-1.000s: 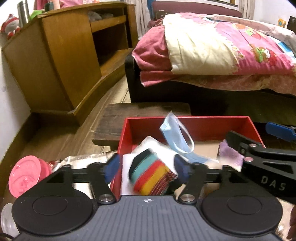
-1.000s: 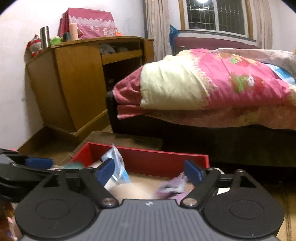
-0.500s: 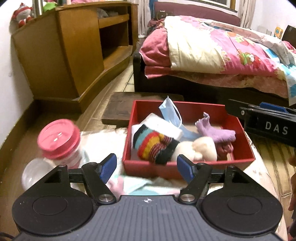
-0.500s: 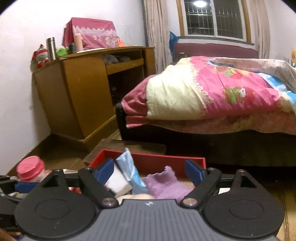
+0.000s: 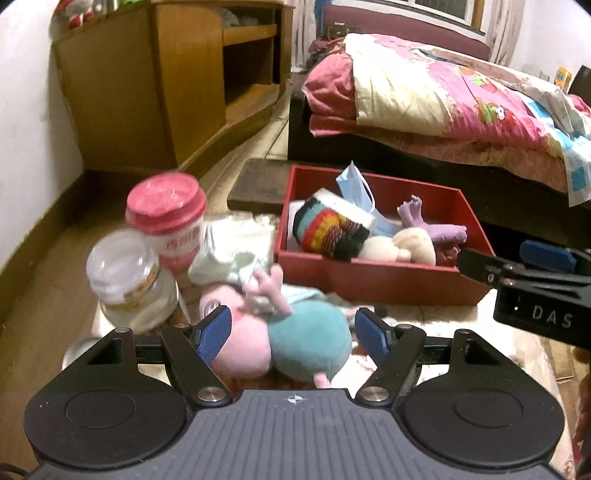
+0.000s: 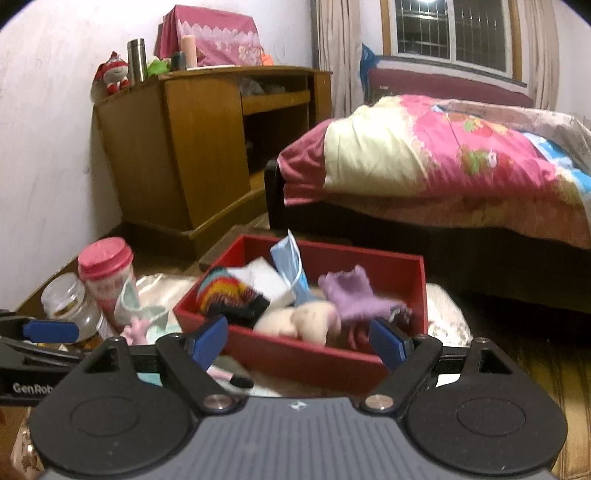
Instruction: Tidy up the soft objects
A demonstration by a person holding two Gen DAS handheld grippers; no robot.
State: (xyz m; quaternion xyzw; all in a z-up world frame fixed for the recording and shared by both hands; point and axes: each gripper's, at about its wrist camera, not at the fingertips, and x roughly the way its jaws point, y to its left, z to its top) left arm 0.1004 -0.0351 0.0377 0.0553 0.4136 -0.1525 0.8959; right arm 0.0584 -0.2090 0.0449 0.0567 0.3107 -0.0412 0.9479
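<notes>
While both tongs gape empty, left tongs (image 5: pixel 293 330) seemingly straddle plush toy (image 5: pixel 295 341).

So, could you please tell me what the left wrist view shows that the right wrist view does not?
Only the left wrist view shows the pink and teal plush toy whole, lying between the open left gripper jaws. Only the right wrist view shows the window and the red doll on the cabinet. Both show the red box of soft things, the pink-lidded cup, the glass jar and the bed.
</notes>
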